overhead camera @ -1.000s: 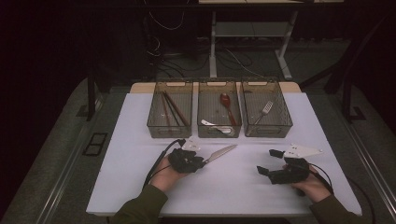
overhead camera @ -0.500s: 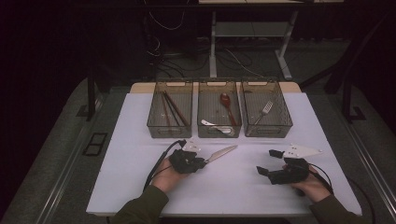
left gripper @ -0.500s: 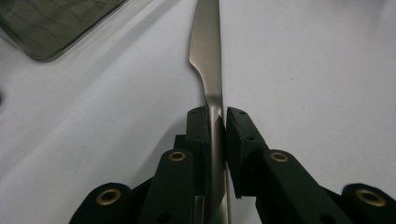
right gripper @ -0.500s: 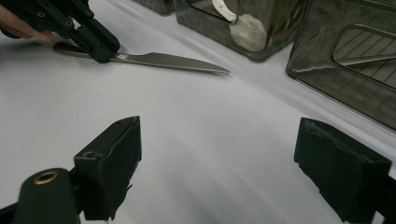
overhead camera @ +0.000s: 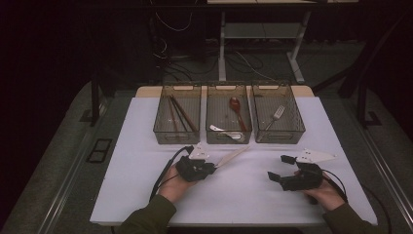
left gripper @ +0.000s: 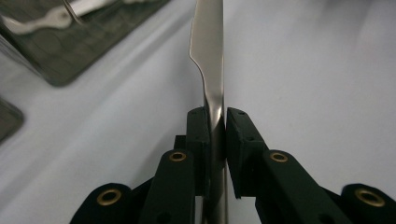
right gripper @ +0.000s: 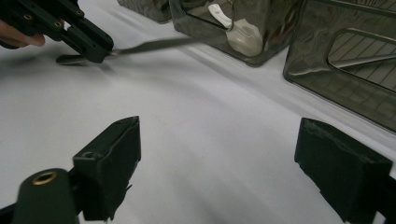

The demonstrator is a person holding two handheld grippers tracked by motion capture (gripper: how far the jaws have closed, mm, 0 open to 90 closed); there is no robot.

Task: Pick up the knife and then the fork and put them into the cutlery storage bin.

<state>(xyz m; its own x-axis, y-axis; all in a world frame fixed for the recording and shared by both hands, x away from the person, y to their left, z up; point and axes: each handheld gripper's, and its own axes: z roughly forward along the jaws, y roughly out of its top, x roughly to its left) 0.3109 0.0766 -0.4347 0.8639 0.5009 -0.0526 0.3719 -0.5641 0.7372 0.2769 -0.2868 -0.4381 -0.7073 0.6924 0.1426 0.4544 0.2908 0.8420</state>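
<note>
A silver table knife (overhead camera: 233,156) lies low over the white table (overhead camera: 146,146) in front of the middle bin, its blade pointing towards the bins. My left gripper (overhead camera: 213,168) is shut on its handle. In the left gripper view the black pads (left gripper: 198,133) press both sides of the knife (left gripper: 208,51). My right gripper (overhead camera: 279,168) rests at the right of the table, open, with nothing between its jaws (right gripper: 219,158). The right gripper view also shows the left gripper (right gripper: 88,39) and the knife (right gripper: 149,45) farther off.
Three clear bins stand in a row at the back of the table. The left bin (overhead camera: 160,129) holds chopsticks (overhead camera: 180,113), the middle one (overhead camera: 210,127) a red spoon (overhead camera: 236,106) and a white spoon (overhead camera: 225,131), the right one (overhead camera: 297,127) a fork (overhead camera: 276,115).
</note>
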